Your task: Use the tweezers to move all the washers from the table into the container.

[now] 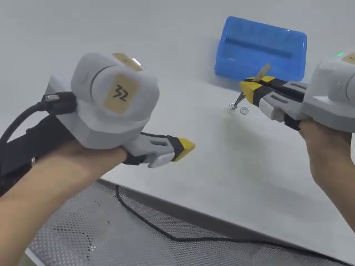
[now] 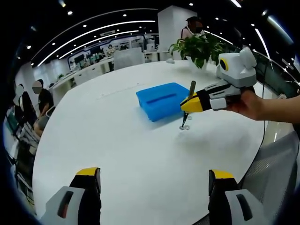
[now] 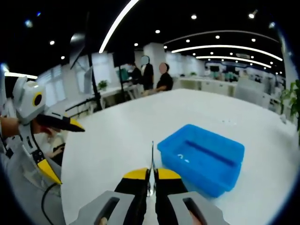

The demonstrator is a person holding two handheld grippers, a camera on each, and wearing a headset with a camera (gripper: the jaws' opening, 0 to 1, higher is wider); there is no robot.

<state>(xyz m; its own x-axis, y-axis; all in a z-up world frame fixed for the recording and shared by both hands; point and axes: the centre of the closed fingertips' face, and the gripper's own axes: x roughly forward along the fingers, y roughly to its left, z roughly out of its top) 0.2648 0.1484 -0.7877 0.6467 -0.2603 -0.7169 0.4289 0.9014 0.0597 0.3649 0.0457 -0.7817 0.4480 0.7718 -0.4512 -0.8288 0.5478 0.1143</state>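
Note:
Two small washers (image 1: pixel 244 111) lie on the white table (image 1: pixel 222 160) just in front of the blue container (image 1: pixel 260 49). My right gripper (image 1: pixel 250 88) is shut on thin metal tweezers (image 1: pixel 237 100), whose tips point down right beside the washers (image 2: pixel 184 127). The right gripper view looks along the tweezers (image 3: pixel 153 159) past its shut jaws (image 3: pixel 152 174) to the container (image 3: pixel 204 157), where a small pale speck sits inside. My left gripper (image 2: pixel 153 173) stands open and holds nothing, out over the near left of the table (image 1: pixel 183 147).
A black cable (image 1: pixel 166 230) runs along the grey mesh below the table's front edge. People sit at desks in the background (image 3: pixel 150 75). A potted plant (image 2: pixel 199 47) stands beyond the table's far side.

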